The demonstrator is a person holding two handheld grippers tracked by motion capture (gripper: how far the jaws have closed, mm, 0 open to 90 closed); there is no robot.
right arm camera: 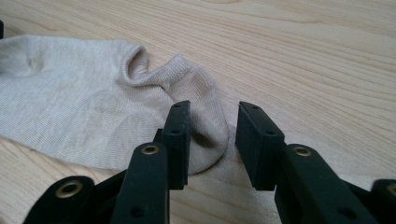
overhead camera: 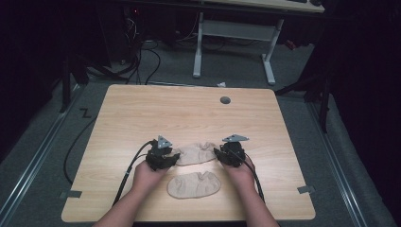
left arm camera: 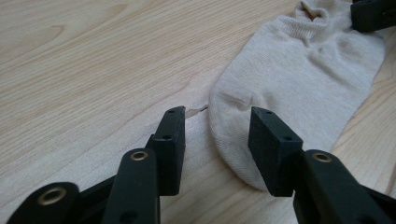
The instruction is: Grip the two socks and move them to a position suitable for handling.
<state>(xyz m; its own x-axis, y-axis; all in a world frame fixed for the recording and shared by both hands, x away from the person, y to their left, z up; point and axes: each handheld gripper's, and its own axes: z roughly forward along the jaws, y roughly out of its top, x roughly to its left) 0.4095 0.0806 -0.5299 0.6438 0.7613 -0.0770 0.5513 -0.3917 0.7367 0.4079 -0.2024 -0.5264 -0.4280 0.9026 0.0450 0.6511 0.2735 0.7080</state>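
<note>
Here both grippers, left [left arm camera: 215,135] and right [right arm camera: 210,140], jaws wide, probably should close squarely over the far sock [overhead camera: 196,153] ends against the bench [overhead camera: 189,113].

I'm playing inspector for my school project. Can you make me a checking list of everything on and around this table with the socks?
Surface: light wooden table, flat, with a round grey cap near the far edge.
Job's things: two beige ankle socks; far sock lies flat between the grippers, near sock lies flat closer to the person.
Clutter: nothing seen.
Grippers: left gripper open, jaws astride the far sock's toe end; right gripper open, jaws at its heel end.
Cables: one black cable trails from each gripper toward the person; more cables on the floor behind.
Surroundings: grey floor, white desk frame, dark room.
</note>
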